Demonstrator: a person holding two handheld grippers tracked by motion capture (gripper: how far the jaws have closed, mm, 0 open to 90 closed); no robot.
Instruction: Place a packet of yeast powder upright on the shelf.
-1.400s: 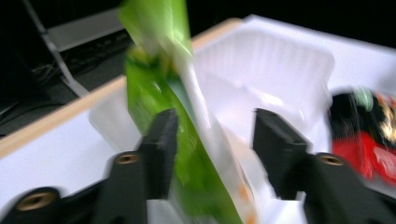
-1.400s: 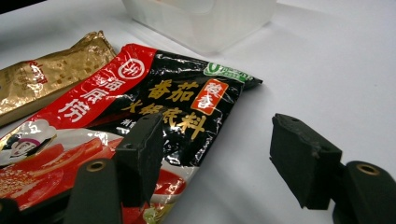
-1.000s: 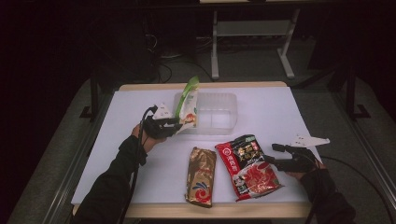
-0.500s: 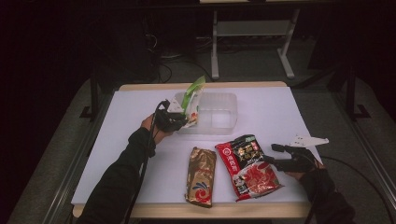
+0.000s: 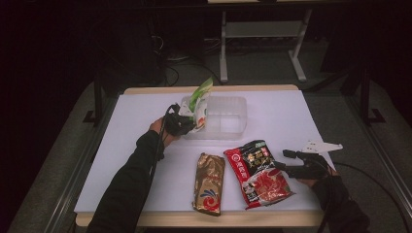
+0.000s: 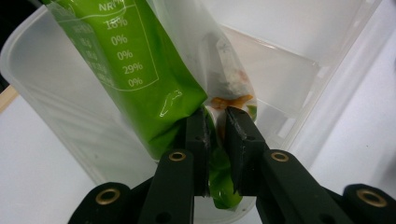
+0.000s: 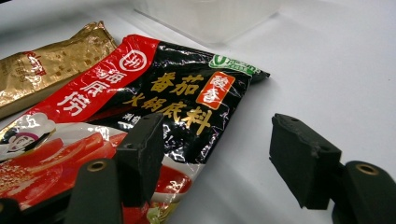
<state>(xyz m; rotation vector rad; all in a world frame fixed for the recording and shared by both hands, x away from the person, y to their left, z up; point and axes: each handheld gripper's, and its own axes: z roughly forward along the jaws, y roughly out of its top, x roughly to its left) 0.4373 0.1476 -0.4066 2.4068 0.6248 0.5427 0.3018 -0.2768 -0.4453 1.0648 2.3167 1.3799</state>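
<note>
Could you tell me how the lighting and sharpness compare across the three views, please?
High view: the white table is lit while the room behind is nearly black. Left gripper view: the green packet is sharp, with a small glare spot. Right gripper view: glare streaks the red and black packet; the near jaws look soft.

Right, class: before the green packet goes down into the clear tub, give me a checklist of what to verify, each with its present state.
1. Left claw pinches the green packet at its lower edge; its jaws have just been closing: ok.
2. Packet over the clear plastic tub: ok, it leans at the tub's left end.
3. Tub free of other items: cannot tell; its far part is hidden by the packet.
4. Right claw away from the tub: ok, open beside the red hotpot-base packet.
5. Gold packet out of the way: ok, flat on the table.
</note>
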